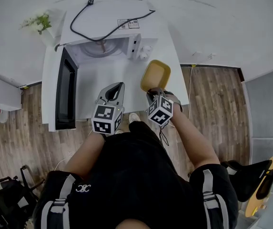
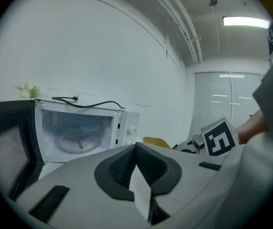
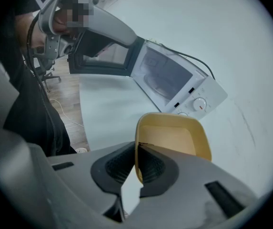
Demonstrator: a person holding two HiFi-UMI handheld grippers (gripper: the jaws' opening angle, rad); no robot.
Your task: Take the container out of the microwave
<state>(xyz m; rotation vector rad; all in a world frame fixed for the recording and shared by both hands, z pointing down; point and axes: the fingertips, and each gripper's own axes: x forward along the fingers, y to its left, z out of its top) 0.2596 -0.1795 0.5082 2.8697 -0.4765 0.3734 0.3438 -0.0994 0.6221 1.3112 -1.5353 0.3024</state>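
The person wears a loose black short-sleeved top (image 1: 141, 175) with a small white interlocked emblem (image 1: 83, 188) on the front. Pale grey webbing straps with dark edging and plastic buckles run over the left shoulder (image 1: 60, 202) and the right shoulder (image 1: 211, 197). The toe of a white shoe (image 1: 134, 117) shows below. The left gripper (image 1: 119, 87) and the right gripper (image 1: 154, 92) share one build. Each has a light grey moulded plastic shell with narrow dark rectangular slots and black ribbed rubber pads (image 2: 122, 166) set in a dark oval recess. A cube of black-and-white square markers sits behind each, left (image 1: 106, 119) and right (image 1: 160, 110). A thin black cord (image 1: 163, 136) dangles under the right cube.
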